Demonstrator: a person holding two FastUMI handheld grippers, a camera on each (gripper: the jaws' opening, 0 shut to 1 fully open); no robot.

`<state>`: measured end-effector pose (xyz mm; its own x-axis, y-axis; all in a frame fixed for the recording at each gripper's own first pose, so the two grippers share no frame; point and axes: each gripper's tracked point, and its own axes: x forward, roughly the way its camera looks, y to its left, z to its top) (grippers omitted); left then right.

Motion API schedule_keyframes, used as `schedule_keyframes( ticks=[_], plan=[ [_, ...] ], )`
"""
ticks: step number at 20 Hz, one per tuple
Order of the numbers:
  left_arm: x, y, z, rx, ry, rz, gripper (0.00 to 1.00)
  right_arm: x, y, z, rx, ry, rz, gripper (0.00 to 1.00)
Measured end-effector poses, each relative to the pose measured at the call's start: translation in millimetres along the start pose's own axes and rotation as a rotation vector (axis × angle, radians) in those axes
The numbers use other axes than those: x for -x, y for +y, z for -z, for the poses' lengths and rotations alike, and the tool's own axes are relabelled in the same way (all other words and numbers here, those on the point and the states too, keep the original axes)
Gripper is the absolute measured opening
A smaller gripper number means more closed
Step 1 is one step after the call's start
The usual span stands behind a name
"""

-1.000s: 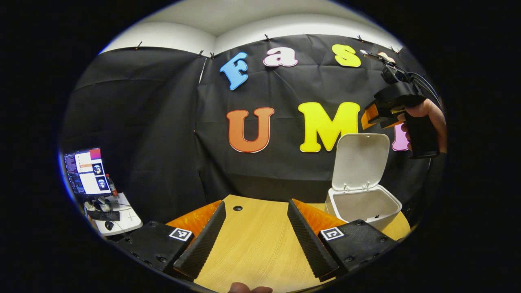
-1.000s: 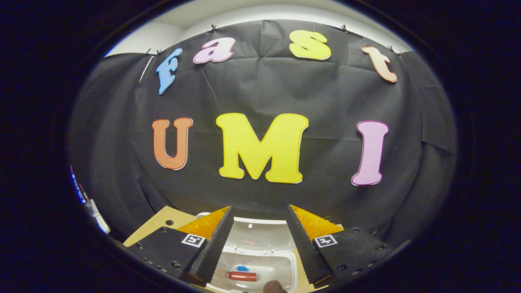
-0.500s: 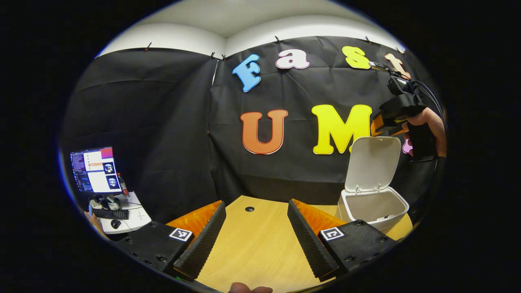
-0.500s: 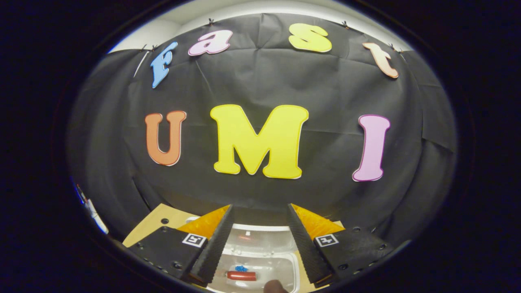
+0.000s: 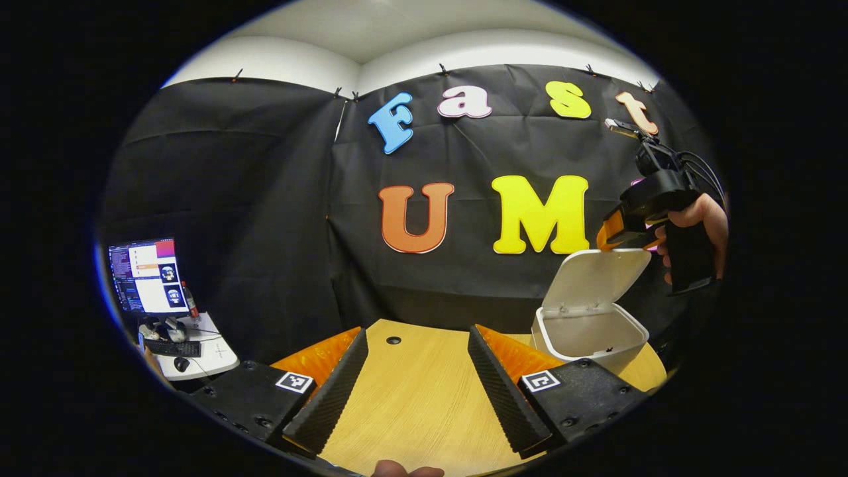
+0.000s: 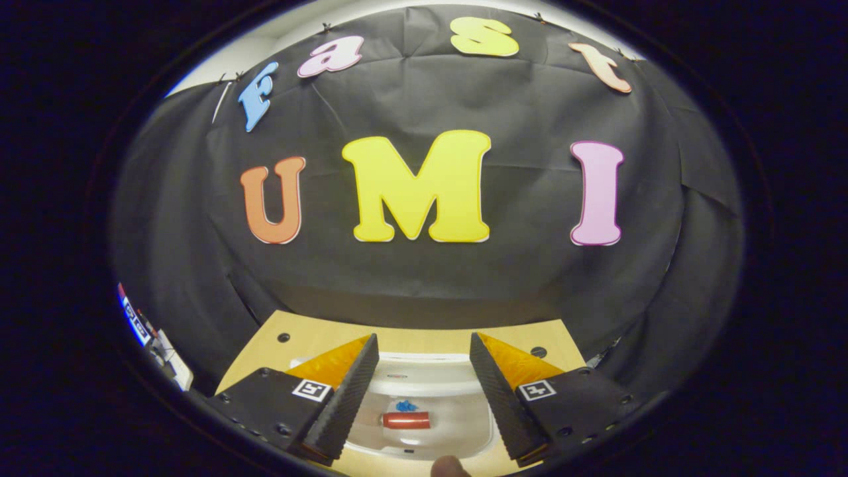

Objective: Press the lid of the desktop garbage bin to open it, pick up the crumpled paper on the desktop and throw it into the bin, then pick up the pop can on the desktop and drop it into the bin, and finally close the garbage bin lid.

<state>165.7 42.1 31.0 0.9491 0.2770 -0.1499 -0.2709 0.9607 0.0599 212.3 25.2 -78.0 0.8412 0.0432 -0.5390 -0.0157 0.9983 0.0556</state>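
Bare wooden tabletop (image 5: 417, 404) ahead between the left gripper's (image 5: 417, 371) spread fingers. White bin (image 5: 589, 334) stands at the table's right; its lid (image 5: 599, 278) tilts over the opening, right gripper (image 5: 613, 232) at its top edge. Pop can (image 6: 405, 419) lies inside.

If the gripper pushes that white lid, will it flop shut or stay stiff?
The lid looks like stiff plastic, hinged at the bin rim, so it will probably swing down rather than bend. It already tilts forward under the right gripper, so it may drop easily.
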Motion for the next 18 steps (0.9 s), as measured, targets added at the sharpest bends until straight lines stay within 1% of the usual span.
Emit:
schedule_keyframes(
  ticks=[7,10,11,12,13,14,15,18],
  plan=[
    [10.2,-12.3,2.5,-0.006,0.003,0.045,0.98,15.8,-11.5,57.7,-0.006,0.076,0.010,0.87],
    [12.6,-15.3,4.3,-0.010,0.008,0.054,0.98,17.6,-11.7,84.7,0.026,0.124,0.002,0.88],
    [12.7,-16.1,5.4,-0.011,0.011,0.057,0.98,17.4,-12.1,94.8,0.033,0.145,-0.003,0.89],
    [13.5,-16.6,6.2,-0.010,0.014,0.058,0.98,18.2,-12.0,103.4,0.033,0.165,-0.008,0.93],
    [13.8,-16.9,6.2,-0.010,0.014,0.058,0.98,18.3,-13.5,111.1,0.030,0.184,-0.010,0.93],
    [13.9,-17.0,5.5,-0.009,0.013,0.058,0.98,17.8,-13.7,116.8,0.024,0.198,-0.014,0.92],
    [13.0,-17.0,6.0,-0.008,0.013,0.058,0.98,17.2,-14.1,121.1,0.021,0.207,-0.015,0.94],
    [13.0,-20.5,8.8,-0.004,0.020,0.063,0.98,15.9,-14.4,129.1,0.041,0.215,-0.014,0.95]
  ],
)
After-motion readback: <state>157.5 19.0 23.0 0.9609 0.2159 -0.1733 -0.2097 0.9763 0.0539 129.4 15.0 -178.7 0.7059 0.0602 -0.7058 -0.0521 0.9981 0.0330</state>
